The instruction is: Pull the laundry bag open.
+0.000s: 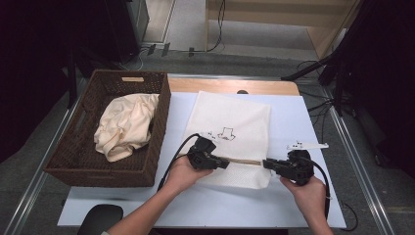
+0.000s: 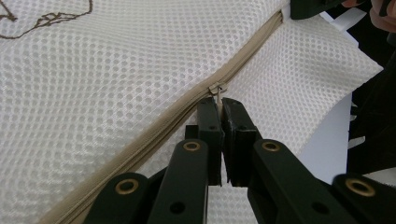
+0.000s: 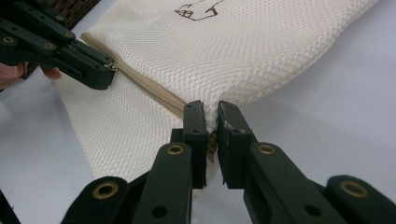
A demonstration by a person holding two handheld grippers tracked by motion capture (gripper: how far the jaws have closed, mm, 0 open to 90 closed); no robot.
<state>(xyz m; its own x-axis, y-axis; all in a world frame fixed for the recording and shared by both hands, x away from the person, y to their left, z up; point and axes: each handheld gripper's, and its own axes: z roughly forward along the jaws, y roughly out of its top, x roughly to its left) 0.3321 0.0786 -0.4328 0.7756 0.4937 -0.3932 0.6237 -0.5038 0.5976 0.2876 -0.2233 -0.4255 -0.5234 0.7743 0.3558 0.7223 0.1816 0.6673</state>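
Mesh laundry bag lies flat on the worktop. My left fingers pinch the zipper pull, right fingers clamp the bag's edge (keeps it taut), so slide slowly along the zipper.

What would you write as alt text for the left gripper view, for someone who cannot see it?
Two black jaws of the left gripper are closed on the small metal zipper pull of a white mesh laundry bag. The bag's beige zipper runs diagonally across the picture, and a brown line drawing shows at the top left.
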